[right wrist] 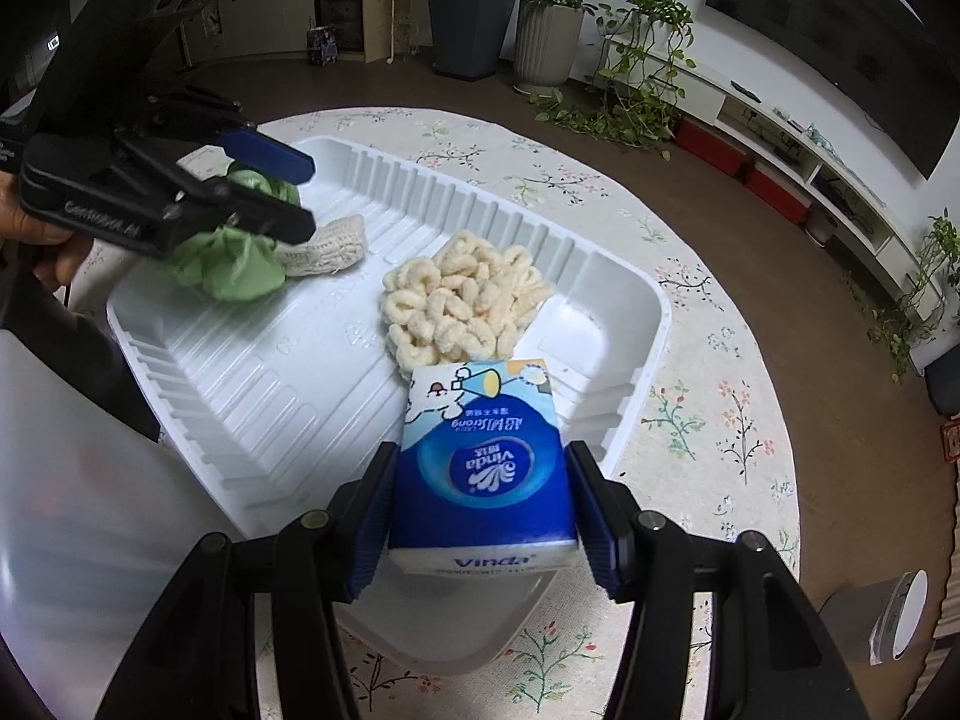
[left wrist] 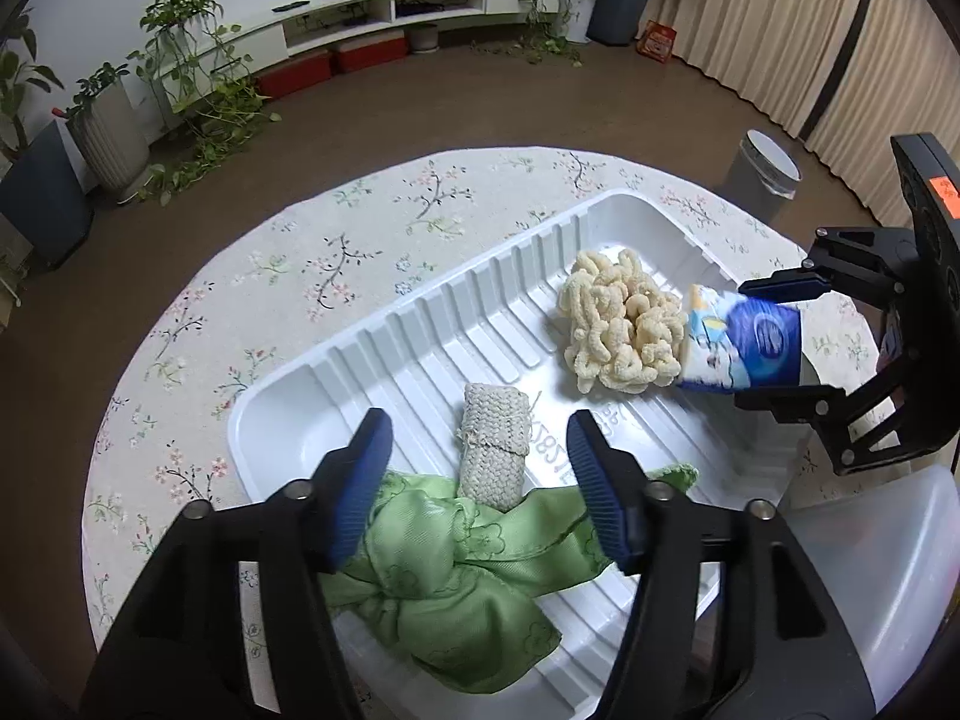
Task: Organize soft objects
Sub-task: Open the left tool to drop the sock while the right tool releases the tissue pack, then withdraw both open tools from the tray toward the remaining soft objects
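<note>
A white ribbed tray (left wrist: 420, 330) lies on a round floral table. In it are a green satin cloth (left wrist: 456, 570), a grey knitted pouch (left wrist: 495, 444) and a cream chenille pad (left wrist: 621, 324). My left gripper (left wrist: 480, 462) is open above the green cloth and the pouch, with nothing between its fingers. My right gripper (right wrist: 480, 510) is shut on a blue Vinda tissue pack (right wrist: 480, 468) and holds it over the tray's near edge (right wrist: 630, 414), next to the chenille pad (right wrist: 462, 300). The left gripper (right wrist: 294, 198) also shows in the right wrist view, over the green cloth (right wrist: 234, 264).
A translucent plastic bin (left wrist: 888, 588) stands at the table edge beside the tray. A grey round waste bin (left wrist: 765, 174) stands on the floor beyond the table. Potted plants (left wrist: 108, 126) and a low white TV shelf (left wrist: 384, 12) line the far wall.
</note>
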`<act>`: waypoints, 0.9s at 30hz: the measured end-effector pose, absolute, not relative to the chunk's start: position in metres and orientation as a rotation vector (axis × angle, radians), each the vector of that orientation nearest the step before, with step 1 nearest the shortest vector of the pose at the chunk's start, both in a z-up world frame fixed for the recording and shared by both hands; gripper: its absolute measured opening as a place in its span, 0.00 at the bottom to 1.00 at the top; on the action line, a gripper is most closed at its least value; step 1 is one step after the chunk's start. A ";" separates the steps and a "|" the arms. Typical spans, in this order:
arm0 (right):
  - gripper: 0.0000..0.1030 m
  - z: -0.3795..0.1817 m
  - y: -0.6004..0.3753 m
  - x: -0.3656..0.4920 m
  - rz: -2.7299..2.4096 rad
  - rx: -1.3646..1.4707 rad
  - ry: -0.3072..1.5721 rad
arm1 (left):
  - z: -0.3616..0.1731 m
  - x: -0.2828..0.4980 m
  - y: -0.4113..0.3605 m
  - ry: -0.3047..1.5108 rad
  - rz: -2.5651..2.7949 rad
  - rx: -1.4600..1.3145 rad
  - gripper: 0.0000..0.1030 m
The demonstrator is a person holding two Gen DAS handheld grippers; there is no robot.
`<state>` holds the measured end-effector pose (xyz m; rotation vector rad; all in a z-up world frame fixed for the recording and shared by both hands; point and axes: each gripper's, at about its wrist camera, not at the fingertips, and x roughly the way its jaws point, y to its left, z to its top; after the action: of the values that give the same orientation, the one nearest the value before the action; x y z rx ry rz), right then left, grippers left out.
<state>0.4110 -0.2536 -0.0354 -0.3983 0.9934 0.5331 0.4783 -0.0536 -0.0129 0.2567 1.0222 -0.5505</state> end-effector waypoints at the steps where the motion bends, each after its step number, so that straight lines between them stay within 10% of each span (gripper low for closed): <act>1: 0.62 -0.035 -0.254 0.411 0.530 -0.397 0.989 | -0.011 0.478 -0.052 1.013 -0.545 0.249 0.63; 13: 0.83 -0.014 -0.273 0.404 0.481 -0.358 0.928 | 0.019 0.464 -0.036 0.928 -0.533 0.166 0.94; 27: 0.98 0.022 -0.323 0.347 0.399 -0.216 0.856 | 0.063 0.385 0.041 0.779 -0.411 -0.041 1.00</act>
<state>0.3470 -0.3231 0.0221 -0.2157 0.8556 0.3987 0.3845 0.0410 0.0627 -0.0414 0.7791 -0.4113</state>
